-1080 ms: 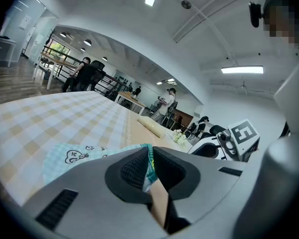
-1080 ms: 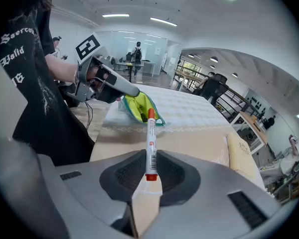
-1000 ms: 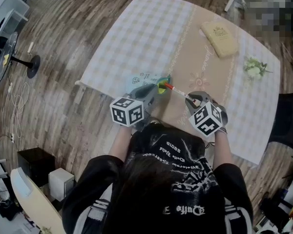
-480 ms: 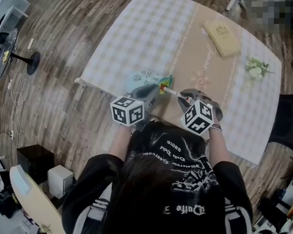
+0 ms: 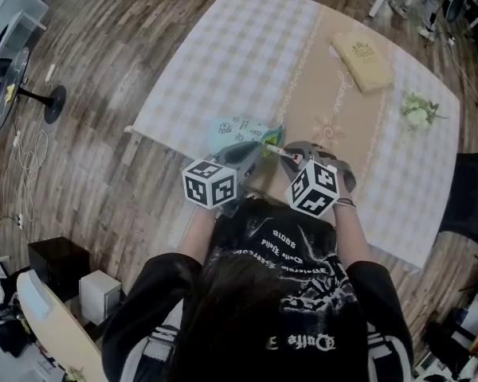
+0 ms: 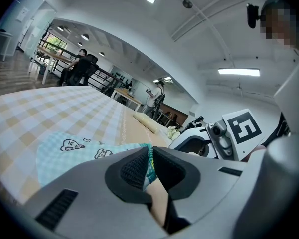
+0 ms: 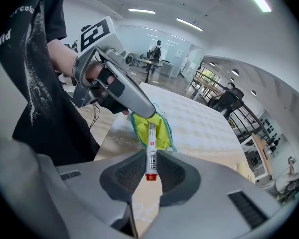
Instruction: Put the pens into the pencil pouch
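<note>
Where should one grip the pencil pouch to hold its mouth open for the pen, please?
At one lip of its mouth, from the left, as the left gripper does. The pencil pouch lies flat, its yellow-lined opening facing the right gripper's pen, so lifting that lip should spread it.

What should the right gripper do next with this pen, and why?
Probably slide the pen deeper into the pouch before letting go: the right gripper grips its red end, its far end only at the yellow-lined mouth the left gripper pinches open.
</note>
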Available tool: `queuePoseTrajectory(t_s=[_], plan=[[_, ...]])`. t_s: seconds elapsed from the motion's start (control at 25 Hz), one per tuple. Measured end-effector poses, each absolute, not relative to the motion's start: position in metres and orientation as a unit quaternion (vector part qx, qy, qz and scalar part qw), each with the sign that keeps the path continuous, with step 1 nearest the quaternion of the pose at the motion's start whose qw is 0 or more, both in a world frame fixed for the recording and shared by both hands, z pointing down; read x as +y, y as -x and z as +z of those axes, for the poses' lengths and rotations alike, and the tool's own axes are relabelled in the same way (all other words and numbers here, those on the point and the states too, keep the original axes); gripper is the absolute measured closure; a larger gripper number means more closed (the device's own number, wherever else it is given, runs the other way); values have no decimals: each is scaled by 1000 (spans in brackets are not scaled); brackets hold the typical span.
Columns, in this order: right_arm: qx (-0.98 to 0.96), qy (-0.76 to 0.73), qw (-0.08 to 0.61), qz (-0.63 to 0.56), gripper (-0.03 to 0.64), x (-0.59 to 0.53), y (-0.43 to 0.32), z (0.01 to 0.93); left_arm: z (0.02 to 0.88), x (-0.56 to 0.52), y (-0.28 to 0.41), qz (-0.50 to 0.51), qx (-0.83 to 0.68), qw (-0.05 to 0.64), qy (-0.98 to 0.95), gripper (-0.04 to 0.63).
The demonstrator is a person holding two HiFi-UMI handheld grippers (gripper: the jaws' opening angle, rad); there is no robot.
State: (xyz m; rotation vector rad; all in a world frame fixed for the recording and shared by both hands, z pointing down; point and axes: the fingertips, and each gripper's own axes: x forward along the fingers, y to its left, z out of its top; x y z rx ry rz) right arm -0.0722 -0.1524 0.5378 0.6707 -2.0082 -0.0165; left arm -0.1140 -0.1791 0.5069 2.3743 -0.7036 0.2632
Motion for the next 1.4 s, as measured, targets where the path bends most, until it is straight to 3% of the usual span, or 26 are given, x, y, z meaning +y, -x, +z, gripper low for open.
queuePoseTrajectory(t_s=[1.4], plan=[[-856,-261,446,-30,537,-170,125,538,497,-166,122,54,-231,337,-911,551]])
